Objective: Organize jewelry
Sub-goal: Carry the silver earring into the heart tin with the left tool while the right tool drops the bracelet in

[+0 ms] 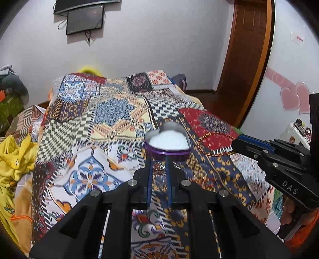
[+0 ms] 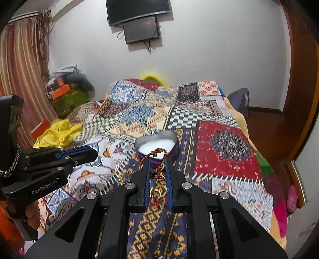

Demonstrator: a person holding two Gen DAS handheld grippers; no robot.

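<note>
Bed (image 1: 83,123) is running the full frame, covered by a patchwork bedspread (image 2: 225,147). Brown door (image 1: 245,59) is standing off to my right, 2 dark screens (image 2: 137,18) hanging on the wall behind the bed. Yellow cloth (image 1: 14,157) is lying bunched at the bed's left edge.

Heart-shaped tin (image 1: 167,144), purple wall, white lining, is sitting open on the bedspread just ahead of both grippers.

Left gripper (image 1: 159,159): I'm holding the jaws nearly closed, tips right at the tin's near wall. A small reddish-silver jewelry piece (image 1: 159,168) is showing between the fingers; I cannot tell whether I'm pinching it or it is lying on the bedspread below. A metal ring (image 2: 95,162) is lying on the bedspread by that gripper's tips in the right wrist view.

Right gripper (image 2: 157,165): I'm clamping the jaws on a red-and-gold cord bracelet (image 2: 154,159). Its loop is sticking out past the tips, over the tin's near rim in my right view. In the left view the same bracelet (image 1: 216,144) is hanging at the right gripper's tips (image 1: 237,145), just right of the tin.

2 small gold rings (image 2: 155,192) are lying on the bedspread under my right fingers, near a red bit I cannot identify.
</note>
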